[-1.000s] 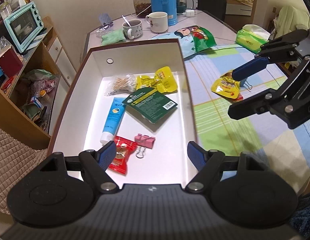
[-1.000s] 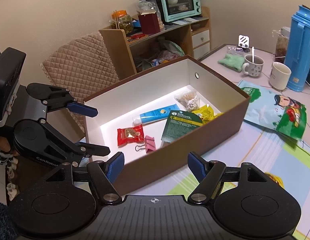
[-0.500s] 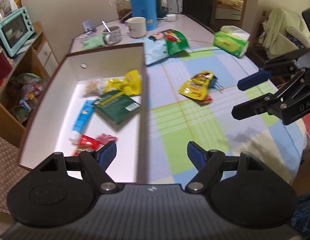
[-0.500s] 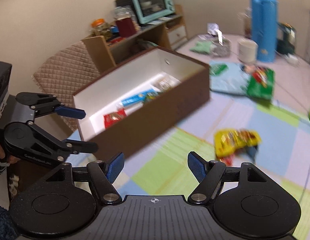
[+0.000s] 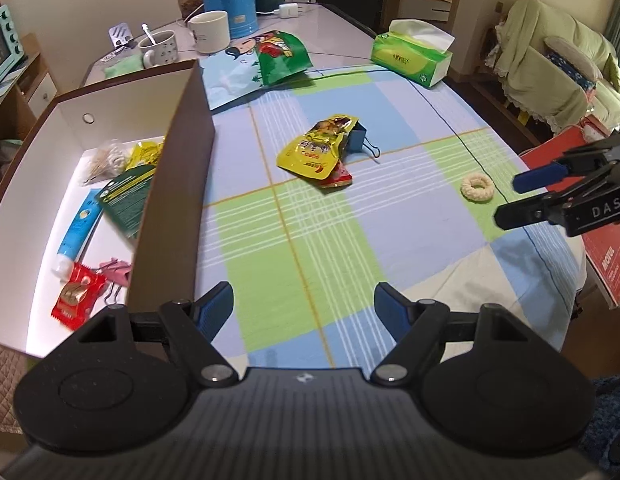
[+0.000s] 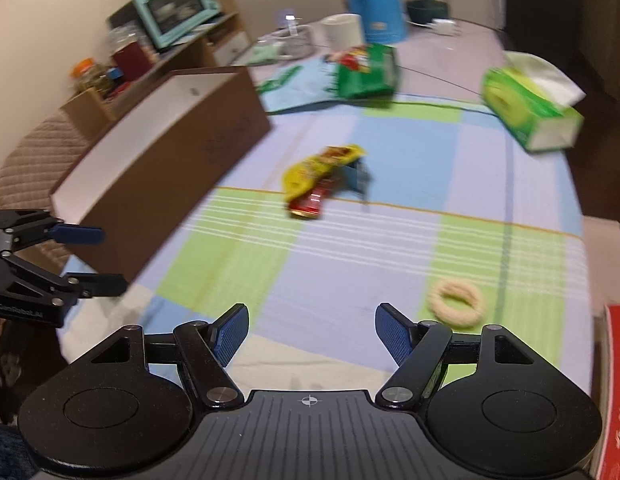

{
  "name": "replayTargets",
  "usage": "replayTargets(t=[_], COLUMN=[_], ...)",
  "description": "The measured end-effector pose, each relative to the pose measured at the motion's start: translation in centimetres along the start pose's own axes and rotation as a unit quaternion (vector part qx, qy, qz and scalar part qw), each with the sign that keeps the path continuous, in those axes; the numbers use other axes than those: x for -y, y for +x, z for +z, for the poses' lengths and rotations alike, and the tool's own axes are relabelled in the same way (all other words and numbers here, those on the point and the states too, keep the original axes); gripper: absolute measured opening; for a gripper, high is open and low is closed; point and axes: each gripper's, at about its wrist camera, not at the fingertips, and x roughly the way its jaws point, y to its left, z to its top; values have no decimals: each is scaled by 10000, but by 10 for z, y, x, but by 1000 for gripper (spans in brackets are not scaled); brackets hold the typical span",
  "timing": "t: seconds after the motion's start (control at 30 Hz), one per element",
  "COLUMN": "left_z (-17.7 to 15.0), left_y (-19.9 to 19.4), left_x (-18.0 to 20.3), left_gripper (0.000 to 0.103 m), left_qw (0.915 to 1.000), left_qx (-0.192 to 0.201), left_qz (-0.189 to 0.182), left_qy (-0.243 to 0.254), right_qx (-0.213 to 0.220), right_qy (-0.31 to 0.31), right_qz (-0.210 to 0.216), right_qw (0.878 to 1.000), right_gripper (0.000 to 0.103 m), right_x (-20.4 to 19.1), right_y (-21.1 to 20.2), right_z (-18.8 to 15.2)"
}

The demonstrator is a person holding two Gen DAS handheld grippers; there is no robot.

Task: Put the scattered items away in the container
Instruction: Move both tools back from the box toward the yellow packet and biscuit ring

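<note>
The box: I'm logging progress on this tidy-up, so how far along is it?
Well along. The box already holds a blue tube, a green packet, a red sachet and more. The left gripper and right gripper are open and empty. Left on the cloth: a yellow packet, a red packet, a binder clip and a ring.

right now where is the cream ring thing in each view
Left wrist view: the cream ring lies right of centre on the checked cloth, just short of the right gripper.
Right wrist view: the ring is at lower right, just beyond the right-hand finger.
Shared landmark: the yellow snack packet, up and to the left of the ring in both.
</note>
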Motion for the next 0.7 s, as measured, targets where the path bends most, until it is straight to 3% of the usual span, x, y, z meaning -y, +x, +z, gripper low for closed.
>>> replayTargets(t=[0.2, 0.33, 0.7], left_z=[15, 27, 77], left_y=[19, 36, 95], left_x=[12, 18, 24], left_gripper=[74, 68, 61], left_qw=[9998, 9992, 9948], left_qx=[-46, -55, -20], left_qz=[-50, -80, -70], left_qy=[191, 379, 1015], right_qx=[5, -13, -86], right_qy=[194, 298, 451], right_qz=[-208, -230, -256], right_qw=[9996, 9993, 9986], right_gripper=[73, 73, 73], right_x=[20, 29, 54], right_y=[-6, -3, 23], right_z=[-5, -3, 18])
